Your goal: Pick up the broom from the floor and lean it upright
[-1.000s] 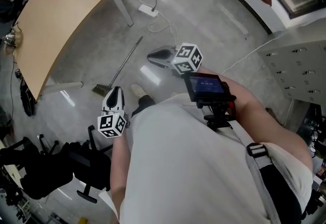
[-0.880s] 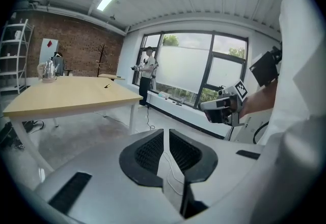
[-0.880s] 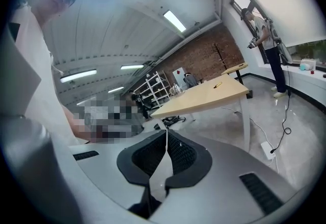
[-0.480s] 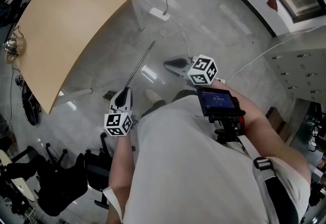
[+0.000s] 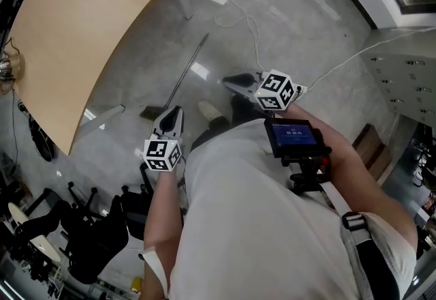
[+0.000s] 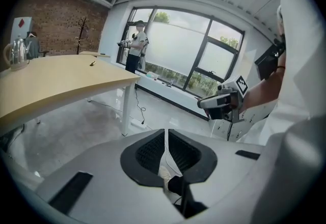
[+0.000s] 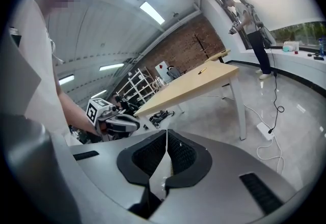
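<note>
Broom [image 5: 184, 73] flat on the floor [image 5: 286, 12], ungrasped; lifting and leaning remain. Left gripper [image 5: 174, 112], jaws just closing to near-shut, and right gripper [image 5: 229, 79], jaws together, both empty.

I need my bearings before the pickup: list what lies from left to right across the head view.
wooden table → broom lying on the floor → right gripper → drawer cabinet
</note>
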`<state>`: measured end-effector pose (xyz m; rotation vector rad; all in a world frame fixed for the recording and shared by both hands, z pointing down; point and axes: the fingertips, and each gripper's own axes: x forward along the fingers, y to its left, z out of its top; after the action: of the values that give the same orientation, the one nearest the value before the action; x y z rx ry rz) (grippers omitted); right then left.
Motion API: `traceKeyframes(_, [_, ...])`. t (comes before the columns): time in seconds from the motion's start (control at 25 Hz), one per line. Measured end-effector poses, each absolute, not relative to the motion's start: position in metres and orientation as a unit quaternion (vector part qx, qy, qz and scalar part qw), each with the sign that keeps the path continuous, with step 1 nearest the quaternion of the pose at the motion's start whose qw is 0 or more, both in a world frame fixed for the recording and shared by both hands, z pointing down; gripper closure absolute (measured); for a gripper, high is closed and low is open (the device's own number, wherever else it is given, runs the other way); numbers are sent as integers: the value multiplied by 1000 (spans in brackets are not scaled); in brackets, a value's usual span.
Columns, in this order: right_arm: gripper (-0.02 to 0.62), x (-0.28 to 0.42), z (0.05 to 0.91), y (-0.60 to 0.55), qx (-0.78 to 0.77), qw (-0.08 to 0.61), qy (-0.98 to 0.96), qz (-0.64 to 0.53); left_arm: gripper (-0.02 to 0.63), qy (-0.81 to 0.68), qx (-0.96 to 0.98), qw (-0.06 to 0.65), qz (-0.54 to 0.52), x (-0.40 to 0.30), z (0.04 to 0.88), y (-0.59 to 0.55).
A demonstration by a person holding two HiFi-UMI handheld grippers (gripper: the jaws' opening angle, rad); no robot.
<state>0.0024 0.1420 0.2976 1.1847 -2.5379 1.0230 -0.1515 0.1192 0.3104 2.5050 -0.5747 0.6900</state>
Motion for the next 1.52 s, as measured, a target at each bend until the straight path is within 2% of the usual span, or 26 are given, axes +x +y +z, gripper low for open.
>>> traceKeyframes(0.28, [577,24,360,115,391,88,-836,375,581,-199,885,275,320,-135,366,115])
traceKeyframes(0.68, [577,53,459,148,360,171,-820,410,581,-160,865,292,375,-100,456,108])
traceKeyframes(0.96, [577,85,520,148,378,217,-800,412,584,-129,854,292,412,-90,516,100])
traceKeyframes(1.32, [577,98,604,108,391,216,-800,399,583,-70,851,267,446,-70,620,88])
traceKeyframes(1.52, [577,110,614,99,397,226,-804,381,584,-65,852,255,452,-68,637,79])
